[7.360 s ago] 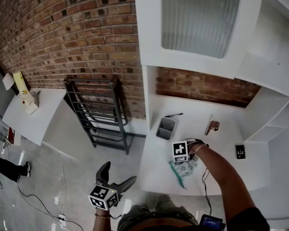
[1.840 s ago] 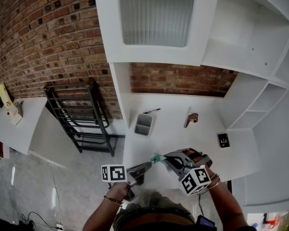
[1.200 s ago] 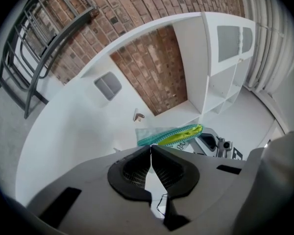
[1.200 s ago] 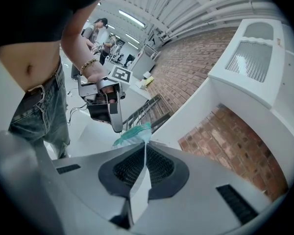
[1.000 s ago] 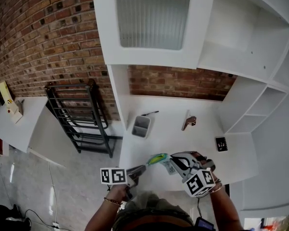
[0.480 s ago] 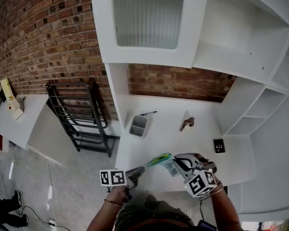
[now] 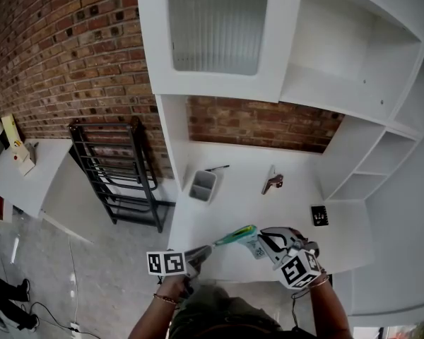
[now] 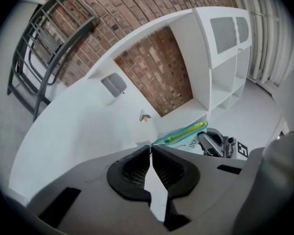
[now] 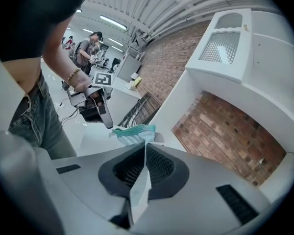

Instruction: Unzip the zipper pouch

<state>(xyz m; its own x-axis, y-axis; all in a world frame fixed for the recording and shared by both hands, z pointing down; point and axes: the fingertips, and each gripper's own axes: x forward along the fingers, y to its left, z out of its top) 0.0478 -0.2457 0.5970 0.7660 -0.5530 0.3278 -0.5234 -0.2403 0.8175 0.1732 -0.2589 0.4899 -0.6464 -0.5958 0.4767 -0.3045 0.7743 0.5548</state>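
Note:
The teal and green zipper pouch (image 7: 237, 235) hangs stretched between my two grippers, just above the front edge of the white desk (image 7: 297, 200). At its left end my left gripper (image 7: 213, 246) is shut; in the left gripper view the jaw tips (image 8: 150, 147) pinch the pouch's (image 8: 182, 134) near corner by the zipper, and I cannot tell whether that is the pull tab. My right gripper (image 7: 260, 237) is shut on the other end. In the right gripper view pale pouch fabric (image 9: 139, 182) runs down between its jaws (image 9: 145, 142).
Farther back on the desk are a grey bin (image 7: 203, 185), a pen (image 7: 216, 168), a brown object (image 7: 272, 183) and a small black device (image 7: 318, 215). A black metal rack (image 7: 116, 168) stands left of the desk. White shelves (image 7: 381, 168) rise on the right.
The pouch has drawn out longer between the grippers, as the right gripper shifted a little to the right. The left gripper stays about where it was.

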